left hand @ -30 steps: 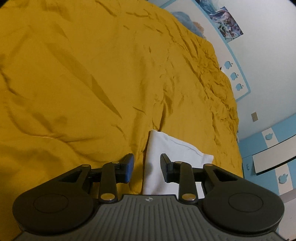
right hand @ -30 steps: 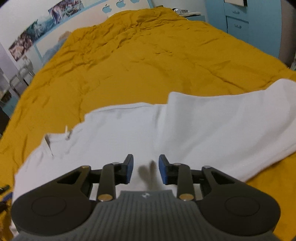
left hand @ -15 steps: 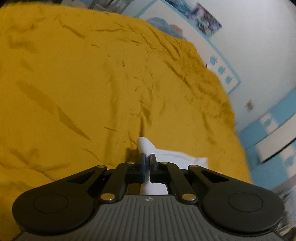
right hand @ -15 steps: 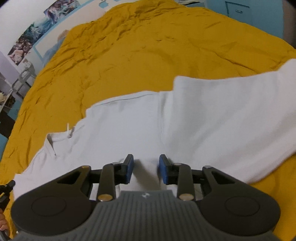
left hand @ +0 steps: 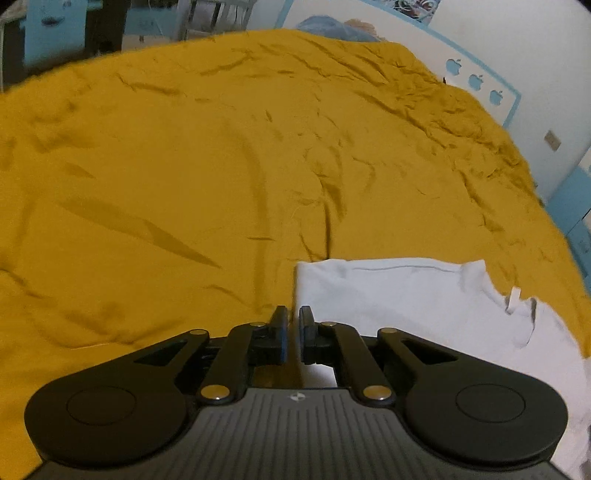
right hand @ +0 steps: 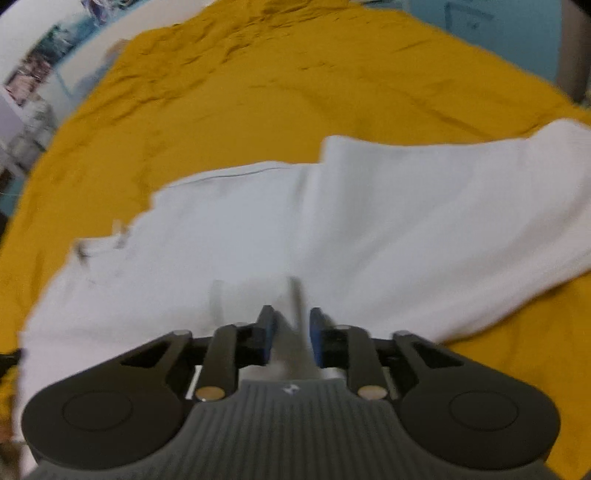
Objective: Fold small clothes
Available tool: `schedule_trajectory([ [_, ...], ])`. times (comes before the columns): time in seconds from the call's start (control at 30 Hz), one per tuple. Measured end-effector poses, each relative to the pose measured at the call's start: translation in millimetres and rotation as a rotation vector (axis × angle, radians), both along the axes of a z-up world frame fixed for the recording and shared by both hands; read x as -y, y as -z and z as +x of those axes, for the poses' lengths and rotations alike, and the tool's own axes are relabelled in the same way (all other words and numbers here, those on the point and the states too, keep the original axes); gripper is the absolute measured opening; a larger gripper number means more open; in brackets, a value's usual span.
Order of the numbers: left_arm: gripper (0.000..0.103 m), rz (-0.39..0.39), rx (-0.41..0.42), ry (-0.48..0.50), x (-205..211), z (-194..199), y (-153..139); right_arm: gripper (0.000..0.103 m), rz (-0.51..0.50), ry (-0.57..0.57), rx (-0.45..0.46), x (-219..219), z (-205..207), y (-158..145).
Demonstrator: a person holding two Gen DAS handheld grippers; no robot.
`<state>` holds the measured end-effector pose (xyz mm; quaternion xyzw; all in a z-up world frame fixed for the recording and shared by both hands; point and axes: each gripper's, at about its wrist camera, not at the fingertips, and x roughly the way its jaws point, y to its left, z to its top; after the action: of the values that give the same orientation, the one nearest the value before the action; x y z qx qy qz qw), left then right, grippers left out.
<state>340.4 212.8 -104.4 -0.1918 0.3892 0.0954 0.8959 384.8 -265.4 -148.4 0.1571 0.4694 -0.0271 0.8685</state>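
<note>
Surface: wrinkled mustard-yellow bedspread [left hand: 184, 177] fills most of both views; pale wall [left hand: 535, 55] with a blue border and apple shapes behind it.
Garment: white T-shirt [right hand: 332, 229] lies spread flat on the bedspread, neck opening with a small loop tag toward the left of the right wrist view, a sleeve or folded panel raised as a step near the middle, far end reaching the right edge of the frame.
Garment, left view: same shirt [left hand: 406, 295] occupies the lower right; its straight left edge runs down to the tongs, collar notch and tag at right.
Left gripper [left hand: 291, 334]: blue-padded fingers [left hand: 281, 332] nearly together, only a narrow slit between them. Sits right at the shirt's left edge, where white cloth meets yellow. Whether any fabric is pinched in the slit cannot be told; the edge passes behind the tips.
Right gripper [right hand: 291, 334]: fingers part-way open, a clear gap between the blue pads. Low over the shirt's near side, a ridge of white cloth rising into the gap; pads do not visibly press it. This view is motion-blurred, so contact is uncertain.
Surroundings: posters [right hand: 33, 70] on the wall at upper left of the right wrist view; blue cabinet [right hand: 498, 33] at upper right.
</note>
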Motion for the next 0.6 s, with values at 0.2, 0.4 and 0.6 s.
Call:
schedule_trajectory([
  [0.2, 0.006, 0.097, -0.017, 0.057, 24.4, -36.0, -29.2, 0.019, -0.089, -0.136, 0.097, -24.2, -27.4, -24.2],
  [0.4, 0.006, 0.135, -0.083, 0.179, 48.6, -59.2, -30.2, 0.024, -0.222, -0.305, -0.015, -53.9, -34.1, 1.3],
  [0.6, 0.007, 0.111, -0.067, 0.161, 48.7, -80.8, -37.0, 0.025, -0.222, -0.258, 0.029, -8.8, -63.7, -28.6],
])
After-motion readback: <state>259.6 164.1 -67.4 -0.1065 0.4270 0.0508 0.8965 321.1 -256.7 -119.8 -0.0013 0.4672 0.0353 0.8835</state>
